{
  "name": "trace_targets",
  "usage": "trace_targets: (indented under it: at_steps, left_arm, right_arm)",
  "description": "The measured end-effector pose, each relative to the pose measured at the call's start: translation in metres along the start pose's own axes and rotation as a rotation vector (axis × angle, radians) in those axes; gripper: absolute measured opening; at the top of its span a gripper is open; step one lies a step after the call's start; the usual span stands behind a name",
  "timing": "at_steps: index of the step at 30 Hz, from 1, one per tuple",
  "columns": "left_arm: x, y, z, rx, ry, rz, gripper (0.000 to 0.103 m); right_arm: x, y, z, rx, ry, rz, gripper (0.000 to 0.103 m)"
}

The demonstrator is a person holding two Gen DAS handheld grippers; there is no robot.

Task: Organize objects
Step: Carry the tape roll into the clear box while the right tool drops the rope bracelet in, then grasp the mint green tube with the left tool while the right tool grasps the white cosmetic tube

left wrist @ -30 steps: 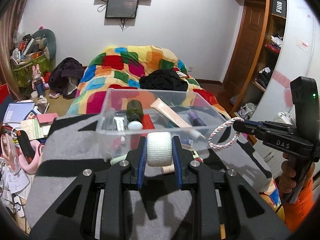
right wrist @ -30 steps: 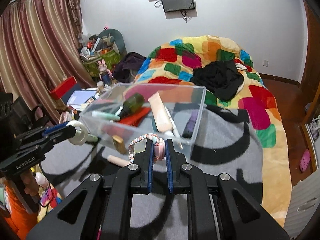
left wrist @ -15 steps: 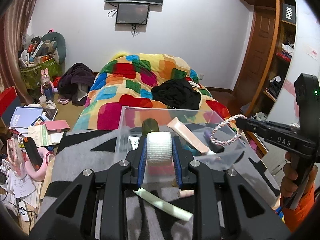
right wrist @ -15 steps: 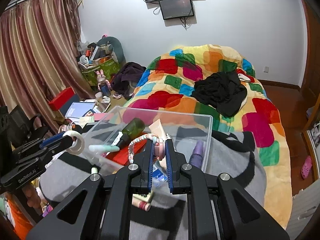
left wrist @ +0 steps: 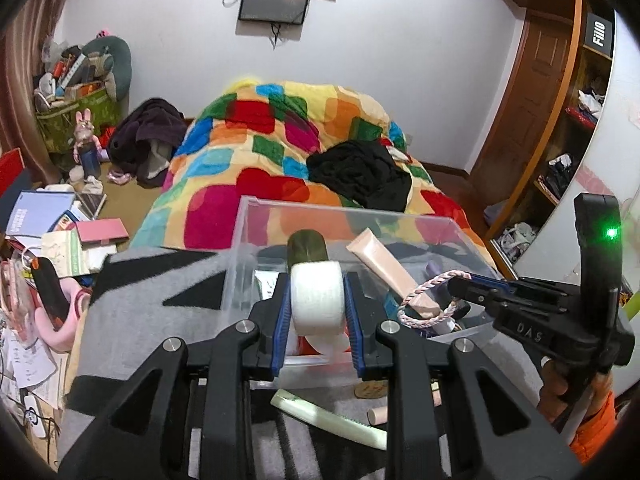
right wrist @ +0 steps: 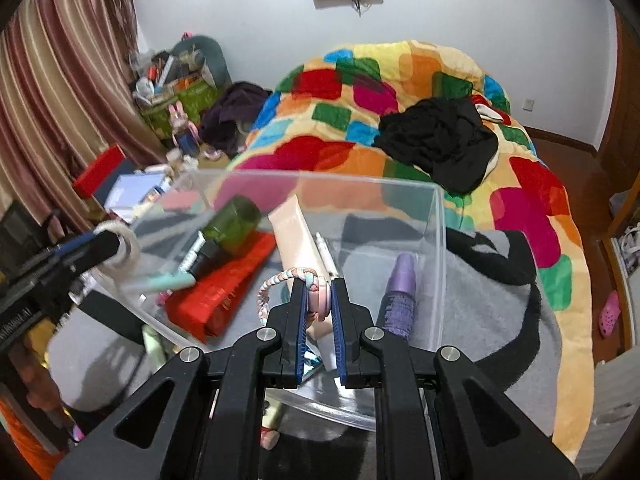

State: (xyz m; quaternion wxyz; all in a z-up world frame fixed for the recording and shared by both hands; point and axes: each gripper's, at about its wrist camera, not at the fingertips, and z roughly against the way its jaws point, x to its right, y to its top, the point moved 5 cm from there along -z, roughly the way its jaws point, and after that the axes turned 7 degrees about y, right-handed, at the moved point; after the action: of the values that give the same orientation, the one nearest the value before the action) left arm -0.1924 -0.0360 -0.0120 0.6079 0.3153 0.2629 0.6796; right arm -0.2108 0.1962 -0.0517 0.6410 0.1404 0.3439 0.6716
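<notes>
My left gripper (left wrist: 317, 300) is shut on a white tape roll (left wrist: 317, 298), held over the near-left part of a clear plastic bin (left wrist: 256, 208) on the grey-and-black blanket. My right gripper (right wrist: 319, 294) is shut on a pink-and-white braided bracelet (right wrist: 272, 286), its loop hanging left of the jaws above the bin (right wrist: 436, 216). In the left wrist view the right gripper (left wrist: 460, 283) enters from the right with the bracelet (left wrist: 420, 304). The left gripper (right wrist: 112, 244) with the tape roll (right wrist: 128, 240) shows at the left of the right wrist view. The bin holds a green bottle (right wrist: 234, 224), a peach tube (left wrist: 384, 266), a red packet (right wrist: 228, 288) and a purple tube (right wrist: 400, 292).
A pale green stick (left wrist: 328, 416) and a small peach cylinder (left wrist: 378, 414) lie on the blanket before the bin. A colourful quilt (left wrist: 280, 152) with a black garment (left wrist: 360, 172) lies beyond. Books and clutter (left wrist: 44, 216) cover the floor at left; a wooden shelf (left wrist: 560, 140) stands right.
Both grippers have moved forward and a little down, from in front of the bin to over its inside, each still carrying its object. The bin now looks nearer and larger.
</notes>
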Motion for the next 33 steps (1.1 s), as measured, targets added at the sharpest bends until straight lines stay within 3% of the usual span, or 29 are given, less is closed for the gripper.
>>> trace_targets:
  at_steps: [3, 5, 7, 9, 14, 16, 18, 22, 26, 30, 33]
  left_arm:
    - [0.002, -0.006, -0.01, -0.037, -0.005, -0.008, 0.024]
    - [0.004, -0.01, -0.013, -0.054, -0.016, -0.007, 0.025]
    - [0.007, -0.012, -0.015, -0.062, -0.024, -0.01, 0.03]
    - [0.01, -0.015, -0.012, -0.057, -0.026, -0.021, 0.034]
    - [0.015, -0.016, 0.001, -0.033, -0.033, -0.044, 0.041]
    - [0.015, -0.018, 0.01, -0.015, -0.025, -0.052, 0.054]
    - [0.014, -0.021, 0.017, 0.0, -0.022, -0.056, 0.059]
    - [0.015, -0.034, 0.023, -0.017, -0.026, -0.066, 0.063]
    - [0.02, -0.061, 0.004, -0.099, 0.022, -0.092, 0.066]
    - [0.025, -0.083, -0.018, -0.167, 0.077, -0.114, 0.066]
    - [0.023, -0.088, -0.017, -0.158, 0.096, -0.112, 0.066]
  right_arm:
    - [0.0, -0.003, -0.001, -0.019, -0.006, 0.018, 0.013]
    - [-0.001, -0.005, 0.003, -0.018, -0.008, 0.027, 0.025]
    - [-0.001, -0.006, 0.009, 0.0, -0.013, 0.036, 0.044]
    - [-0.002, -0.006, 0.016, 0.018, -0.021, 0.045, 0.048]
    - [-0.009, -0.009, 0.031, 0.04, -0.014, 0.07, 0.049]
    - [-0.014, -0.011, 0.038, 0.053, -0.013, 0.087, 0.051]
    - [-0.02, -0.014, 0.045, 0.065, -0.005, 0.103, 0.053]
    - [-0.032, -0.027, 0.053, 0.068, 0.021, 0.146, 0.055]
    - [-0.045, -0.049, 0.051, 0.061, 0.003, 0.219, 0.059]
    - [-0.05, -0.073, 0.037, -0.008, 0.001, 0.25, 0.061]
    - [-0.05, -0.081, 0.026, -0.047, 0.022, 0.242, 0.061]
